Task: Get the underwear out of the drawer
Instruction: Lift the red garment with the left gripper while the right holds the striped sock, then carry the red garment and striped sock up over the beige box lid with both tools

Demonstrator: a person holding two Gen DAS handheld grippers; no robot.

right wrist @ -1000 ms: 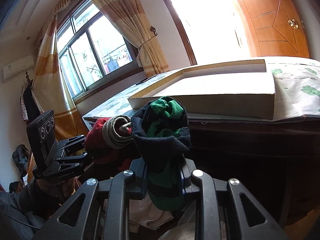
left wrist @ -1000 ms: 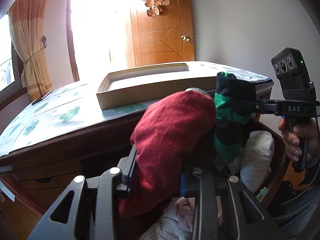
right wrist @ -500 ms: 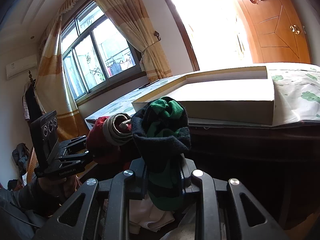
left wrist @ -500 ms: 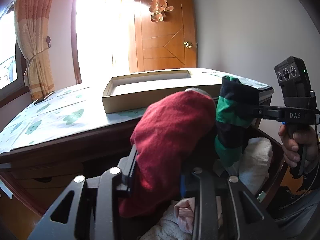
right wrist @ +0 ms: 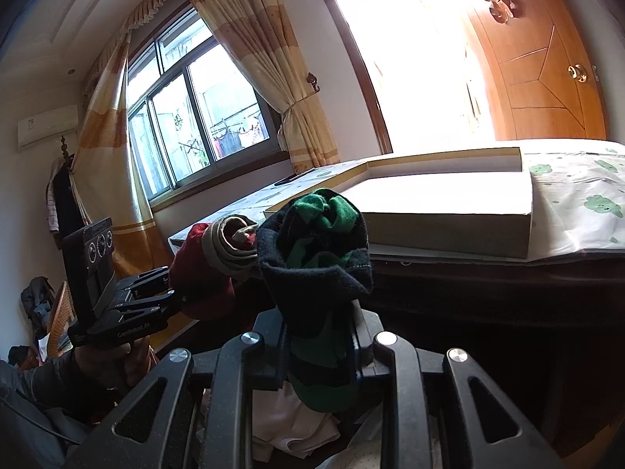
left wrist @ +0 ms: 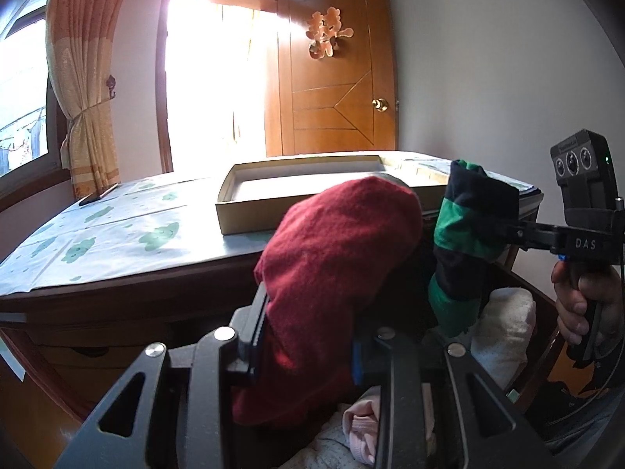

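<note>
A: What is the biggest thing you see?

B: A wide surface point(left wrist: 117, 234) with a pale cloth on it. The cloth has green shapes printed on it. Behind it are a brown door point(left wrist: 332, 90) and a window with a yellow curtain point(right wrist: 109, 148).

A: What sits on the surface?

B: A flat box point(left wrist: 273, 203) with low sides and no lid. It is near the front edge.

A: Where is the drawer?

B: The drawer point(left wrist: 539, 312) is pulled out under the front edge of the surface. Soft white and pink clothes point(left wrist: 504, 324) lie inside it.

A: Where is the underwear?

B: There are two rolled pieces, and both are up in the air above the drawer. The red underwear point(left wrist: 340, 273) has a tan band at one end. The green and dark blue underwear point(right wrist: 320, 258) is striped. They are just beside each other. I cannot tell if they touch.

A: Who holds them?

B: The left hand-held gripper point(left wrist: 308, 336) is clamped on the red underwear, one finger on each side. The right hand-held gripper point(right wrist: 318, 348) is clamped on the striped one the same way.

A: Can you see the person?

B: Yes. A right hand point(left wrist: 582, 301) grips one black handle, and a left hand point(right wrist: 117, 363) grips the other.
</note>
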